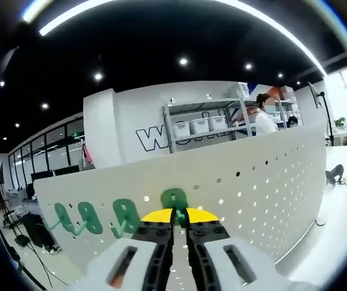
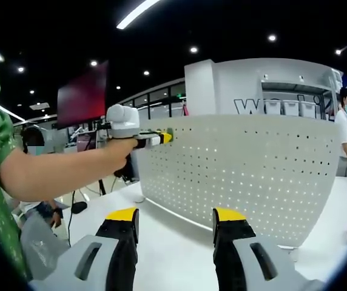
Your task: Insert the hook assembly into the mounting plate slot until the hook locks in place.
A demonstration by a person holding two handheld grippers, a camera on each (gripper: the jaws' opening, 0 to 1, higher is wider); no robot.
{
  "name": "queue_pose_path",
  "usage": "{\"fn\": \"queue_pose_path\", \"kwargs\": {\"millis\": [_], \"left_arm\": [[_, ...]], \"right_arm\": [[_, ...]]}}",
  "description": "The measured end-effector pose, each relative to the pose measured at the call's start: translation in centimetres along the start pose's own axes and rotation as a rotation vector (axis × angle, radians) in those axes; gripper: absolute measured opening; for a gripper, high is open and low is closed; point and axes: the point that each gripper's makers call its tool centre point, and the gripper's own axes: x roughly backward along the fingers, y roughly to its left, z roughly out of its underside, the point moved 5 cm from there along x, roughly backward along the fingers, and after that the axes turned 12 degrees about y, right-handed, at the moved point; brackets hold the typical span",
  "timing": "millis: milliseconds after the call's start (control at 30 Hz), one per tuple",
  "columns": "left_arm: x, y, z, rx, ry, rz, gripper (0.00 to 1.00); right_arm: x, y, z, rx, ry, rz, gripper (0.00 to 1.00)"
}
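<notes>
The left gripper is clamped on a green hook pressed against the white pegboard, beside three other green hooks. The right gripper hangs before the pegboard with jaws apart, holding nothing.

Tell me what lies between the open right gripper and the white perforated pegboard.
Bare white tabletop between the right gripper and the pegboard, in the right gripper view.

L tool: jaws closed, arm outstretched | R tool: jaws wide apart, low
</notes>
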Motion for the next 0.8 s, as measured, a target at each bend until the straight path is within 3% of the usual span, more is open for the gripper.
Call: {"fn": "queue_pose_path", "kwargs": {"millis": [200, 300, 800], "left_arm": [[-0.02, -0.03, 0.08, -0.024, -0.001, -0.007, 0.06], [-0.46, -0.18, 0.95, -0.019, 0.041, 0.011, 0.03], [-0.31, -0.24, 0.86, 0.008, 0.021, 0.026, 0.09]], "right_arm": [[0.06, -0.16, 0.21, -0.006, 0.003, 0.005, 0.5], [-0.05, -0.07, 0.13, -0.004, 0.003, 0.003, 0.5], [-0.05, 0.06, -0.03, 0.001, 0.002, 0.008, 0.5]]}}
